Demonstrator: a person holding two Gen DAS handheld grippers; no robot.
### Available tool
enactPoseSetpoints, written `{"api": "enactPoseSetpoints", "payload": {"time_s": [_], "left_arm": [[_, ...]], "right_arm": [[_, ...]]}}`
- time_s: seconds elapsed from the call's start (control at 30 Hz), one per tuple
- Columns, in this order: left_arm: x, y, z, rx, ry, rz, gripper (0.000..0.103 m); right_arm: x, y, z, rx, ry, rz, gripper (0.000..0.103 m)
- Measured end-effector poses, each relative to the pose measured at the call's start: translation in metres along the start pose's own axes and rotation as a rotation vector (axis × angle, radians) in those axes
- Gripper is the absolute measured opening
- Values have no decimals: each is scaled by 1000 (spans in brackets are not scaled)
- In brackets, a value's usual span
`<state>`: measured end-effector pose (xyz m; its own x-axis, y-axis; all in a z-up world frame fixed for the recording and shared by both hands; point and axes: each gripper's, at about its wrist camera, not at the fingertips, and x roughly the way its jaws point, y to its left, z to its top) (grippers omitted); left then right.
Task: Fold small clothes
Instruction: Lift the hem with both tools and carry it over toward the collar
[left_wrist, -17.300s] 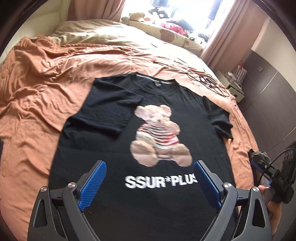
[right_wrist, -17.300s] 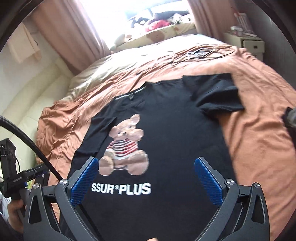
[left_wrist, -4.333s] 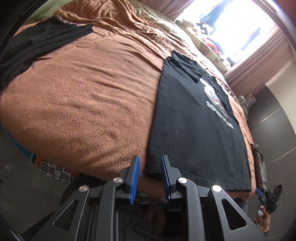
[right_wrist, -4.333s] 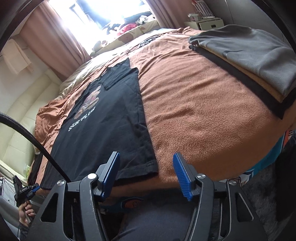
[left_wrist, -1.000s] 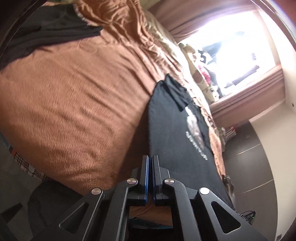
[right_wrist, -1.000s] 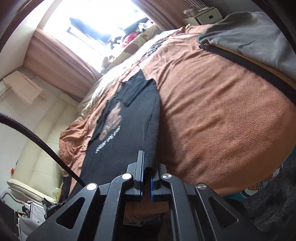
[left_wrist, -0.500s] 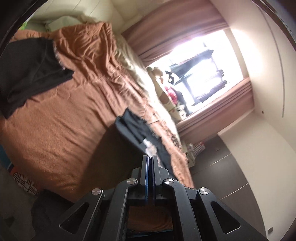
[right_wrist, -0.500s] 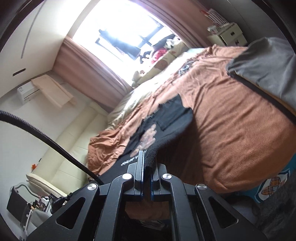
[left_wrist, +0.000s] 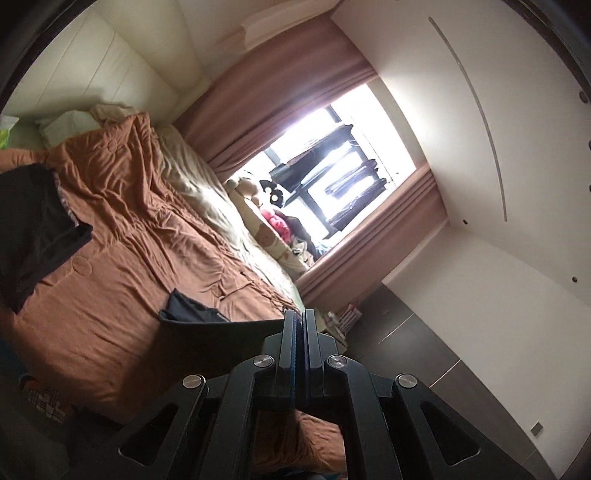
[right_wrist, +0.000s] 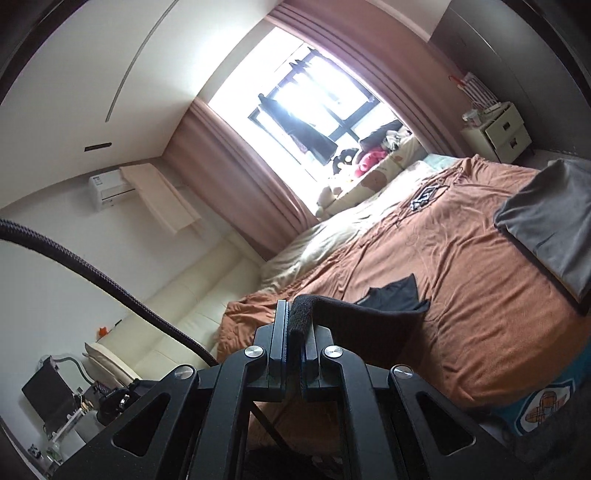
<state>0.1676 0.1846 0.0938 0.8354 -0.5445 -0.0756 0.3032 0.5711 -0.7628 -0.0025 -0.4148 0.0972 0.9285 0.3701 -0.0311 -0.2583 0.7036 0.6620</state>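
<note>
Left wrist view: the left gripper (left_wrist: 299, 325) is being kept fully closed, with the hem of the black T-shirt (left_wrist: 207, 325) pinched between its jaws. The shirt is being held raised above the brown blanket (left_wrist: 122, 258).

Right wrist view: the right gripper (right_wrist: 293, 325) is being kept clamped on a bunched edge of the black T-shirt (right_wrist: 369, 317), which is being suspended over the brown blanket (right_wrist: 480, 288), near the grey folded garment (right_wrist: 550, 218).

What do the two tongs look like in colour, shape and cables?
Both the left tongs and the right tongs have black angular frames with triangular cut-outs, silver round screws and thin blue pads on the fingers. A black braided cable arcs beside the right tongs.
</note>
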Motion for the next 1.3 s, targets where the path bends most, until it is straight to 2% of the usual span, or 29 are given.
{"api": "enactPoseSetpoints", "payload": {"time_s": [0.23, 0.47, 0.6, 0.9, 1.3], "left_arm": [[-26, -23, 6, 42, -38, -31, 2], [-11, 6, -3, 17, -13, 18, 2], [14, 29, -8, -8, 26, 62, 2], [81, 79, -9, -59, 95, 165, 2], [186, 150, -6, -93, 178, 321, 2]], "right_arm": [[-17, 8, -3, -42, -40, 44, 1], [13, -21, -16, -36, -14, -8, 1], [36, -41, -23, -17, 25, -53, 1], [121, -89, -22, 11, 108, -158, 1], [235, -117, 8, 41, 209, -271, 1]]}}
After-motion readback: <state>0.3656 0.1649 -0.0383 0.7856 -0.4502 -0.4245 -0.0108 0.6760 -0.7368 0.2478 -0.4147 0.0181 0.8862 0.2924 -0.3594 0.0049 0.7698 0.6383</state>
